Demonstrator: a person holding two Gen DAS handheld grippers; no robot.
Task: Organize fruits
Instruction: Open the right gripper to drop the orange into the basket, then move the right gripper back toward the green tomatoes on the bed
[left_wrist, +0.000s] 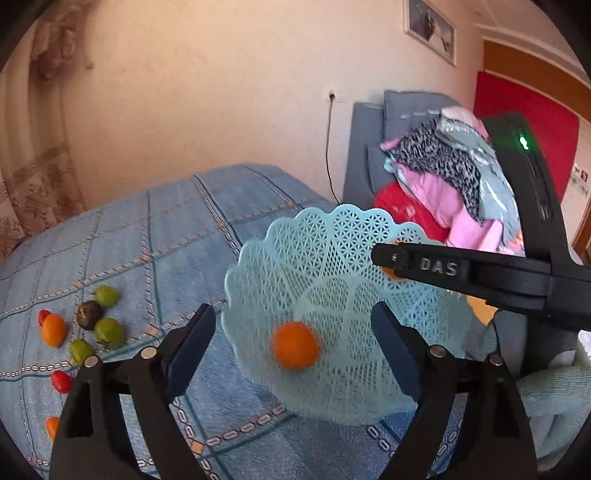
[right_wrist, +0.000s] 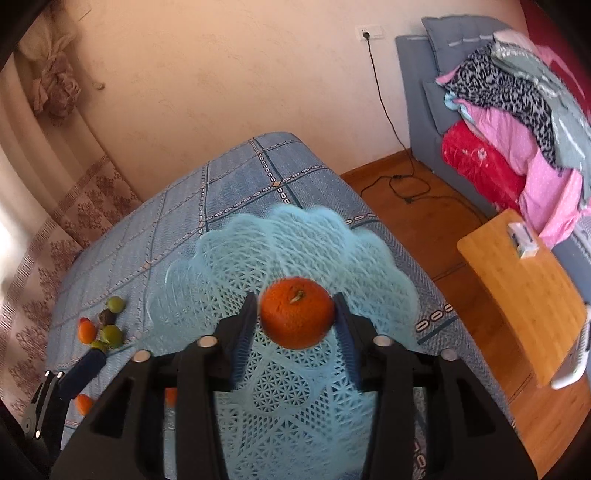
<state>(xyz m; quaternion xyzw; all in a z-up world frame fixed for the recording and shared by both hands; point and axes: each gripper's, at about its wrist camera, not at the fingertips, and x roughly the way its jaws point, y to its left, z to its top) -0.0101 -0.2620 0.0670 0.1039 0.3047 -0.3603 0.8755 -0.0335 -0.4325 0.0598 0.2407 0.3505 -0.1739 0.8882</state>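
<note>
A light-blue lattice basket (left_wrist: 332, 258) (right_wrist: 295, 251) sits on the blue bedspread (left_wrist: 147, 240). My left gripper (left_wrist: 291, 332) stands wide open over it. A small orange fruit (left_wrist: 295, 345), blurred, lies free in the basket between the fingers. My right gripper (right_wrist: 295, 321) (left_wrist: 388, 254) hovers over the basket's right side. A mandarin (right_wrist: 297, 317) sits between its fingertips, and the pads look just off its skin. Loose fruit lies left of the basket: green ones (left_wrist: 109, 330) (right_wrist: 110, 334), a dark one (left_wrist: 88, 314), an orange one (left_wrist: 54, 329) and red ones (left_wrist: 61, 381).
The bedspread ends just right of the basket, above a wooden floor (right_wrist: 424, 229) with a black cable. A bamboo tabletop (right_wrist: 524, 295) stands to the right. A grey sofa (right_wrist: 417, 92) piled with clothes (right_wrist: 509, 122) fills the far right.
</note>
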